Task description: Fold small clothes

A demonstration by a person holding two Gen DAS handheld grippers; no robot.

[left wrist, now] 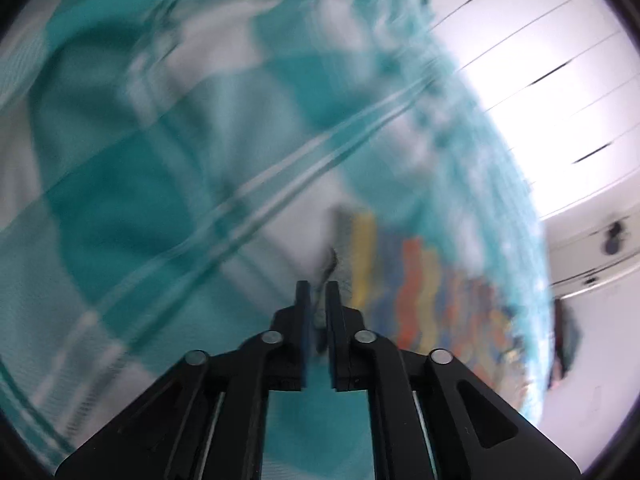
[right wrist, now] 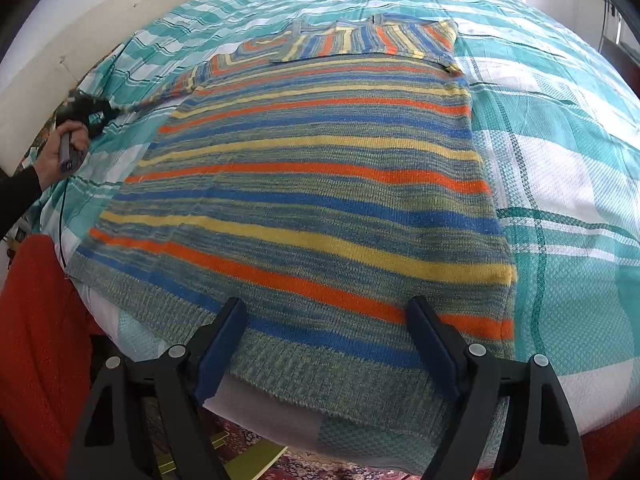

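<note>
I'm pinching the sleeve tip with my left gripper point(left wrist: 318, 286) while my right gripper point(right wrist: 326, 320) is hanging released over the hem.

My left jaws are clenching a dark wisp of knit at the striped sweater's point(right wrist: 312, 184) sleeve point(right wrist: 192, 76); my right jaws are standing wide above the ribbed hem, gripping nothing. The sweater is lying flat on the teal plaid bedspread point(right wrist: 560, 184). A red cloth point(right wrist: 40, 320) is crowding the bed's near-left edge, beside my hand point(right wrist: 60, 156).
</note>
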